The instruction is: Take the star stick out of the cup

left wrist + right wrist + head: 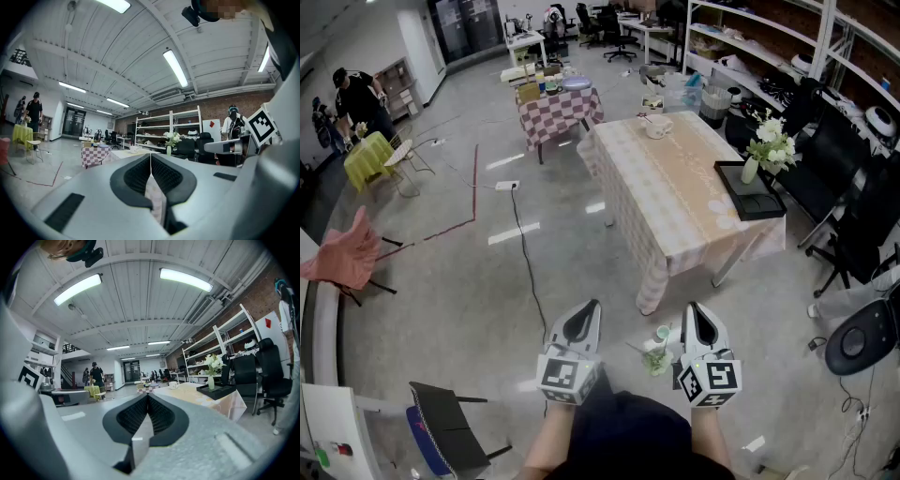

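Note:
A white cup stands at the far end of a long table with a beige cloth; something thin shows at its rim, too small to tell as a star stick. The same cup appears small and distant in the left gripper view and the right gripper view. My left gripper and right gripper are held side by side over the floor, well short of the table. Both are shut with nothing between the jaws, as seen up close for the left gripper and the right gripper.
A vase of white flowers stands by a black tray on the table's right side. Small greenish items lie on the floor between the grippers. A checkered table, floor cable, office chairs, and a distant person surround it.

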The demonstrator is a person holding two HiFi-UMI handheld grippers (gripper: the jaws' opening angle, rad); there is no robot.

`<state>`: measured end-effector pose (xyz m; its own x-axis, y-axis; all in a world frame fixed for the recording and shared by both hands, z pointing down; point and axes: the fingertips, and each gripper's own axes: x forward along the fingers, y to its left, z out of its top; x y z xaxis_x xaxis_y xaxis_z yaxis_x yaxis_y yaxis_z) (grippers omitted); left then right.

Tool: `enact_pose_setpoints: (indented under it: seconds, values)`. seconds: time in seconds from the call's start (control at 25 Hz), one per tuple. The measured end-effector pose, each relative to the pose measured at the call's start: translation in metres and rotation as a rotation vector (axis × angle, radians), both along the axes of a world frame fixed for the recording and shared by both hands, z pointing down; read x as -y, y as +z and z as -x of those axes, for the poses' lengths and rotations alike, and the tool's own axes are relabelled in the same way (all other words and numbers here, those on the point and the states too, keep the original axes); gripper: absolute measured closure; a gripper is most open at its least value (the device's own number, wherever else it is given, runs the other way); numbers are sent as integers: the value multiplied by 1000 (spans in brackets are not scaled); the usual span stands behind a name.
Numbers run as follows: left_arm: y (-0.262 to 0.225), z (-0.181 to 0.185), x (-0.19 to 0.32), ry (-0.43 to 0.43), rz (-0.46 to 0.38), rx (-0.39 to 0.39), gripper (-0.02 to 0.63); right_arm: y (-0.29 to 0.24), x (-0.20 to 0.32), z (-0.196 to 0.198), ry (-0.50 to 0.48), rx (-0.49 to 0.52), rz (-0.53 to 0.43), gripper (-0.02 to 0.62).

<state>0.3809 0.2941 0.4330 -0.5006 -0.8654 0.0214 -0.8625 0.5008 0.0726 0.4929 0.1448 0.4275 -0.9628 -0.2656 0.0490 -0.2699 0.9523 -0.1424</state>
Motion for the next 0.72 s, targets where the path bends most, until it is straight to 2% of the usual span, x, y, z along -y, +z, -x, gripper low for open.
enact_pose_setpoints:
  seconds: [0.24,0.72]
  values:
    - [4,-5,-7,-20,8,4,594,4,-1,-10,20,22,48,594]
    - [8,-8,2,1,-16,-30,594,7,-6,-11,16,7,38,594]
